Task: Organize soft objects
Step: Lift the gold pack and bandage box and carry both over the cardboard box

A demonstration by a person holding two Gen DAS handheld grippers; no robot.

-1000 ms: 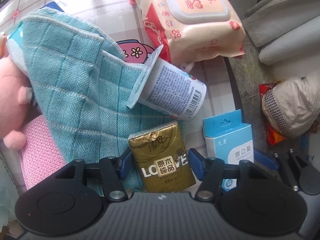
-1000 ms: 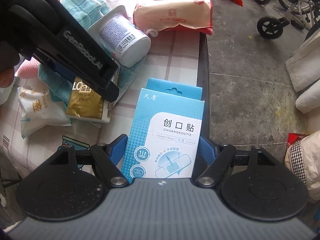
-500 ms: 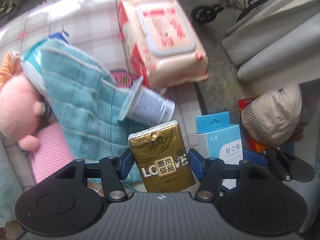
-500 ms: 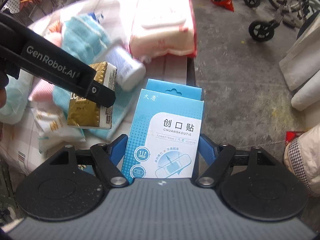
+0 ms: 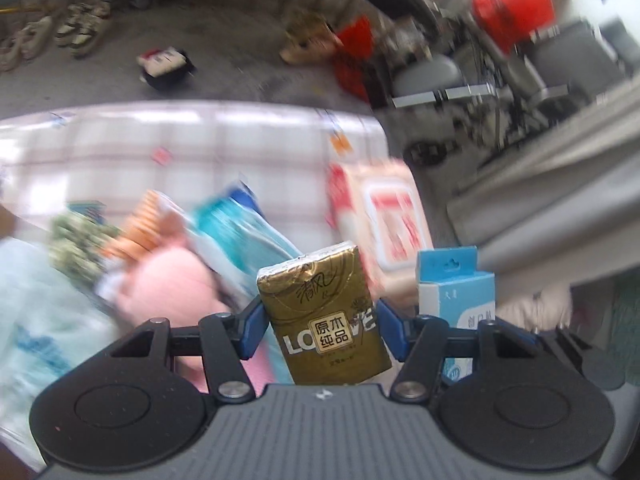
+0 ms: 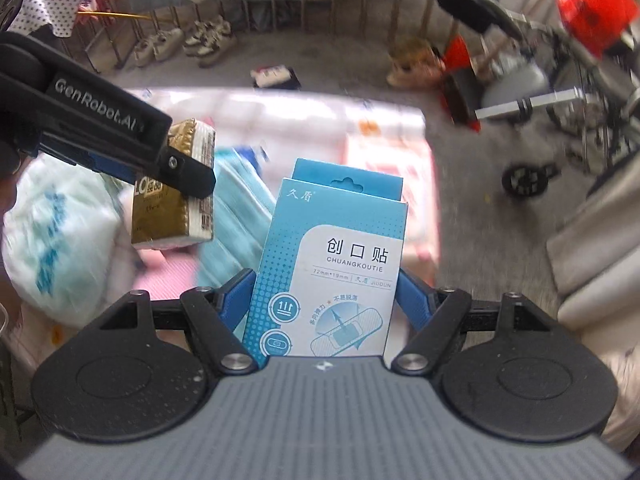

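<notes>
Left gripper (image 5: 318, 328) is clamped on the gold tissue pack (image 5: 320, 312), held above the checked table (image 5: 200, 140). Right gripper (image 6: 326, 298) grips the blue plaster box (image 6: 332, 264), with the tissue pack at its ten o'clock

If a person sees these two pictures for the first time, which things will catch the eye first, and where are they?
First comes the gold tissue pack, held up between the jaws of the left gripper at the centre of its view. Equally striking is the blue bandage box, clamped in the right gripper above the cluttered checked table. Behind, a red bucket stands out at upper right.
</notes>
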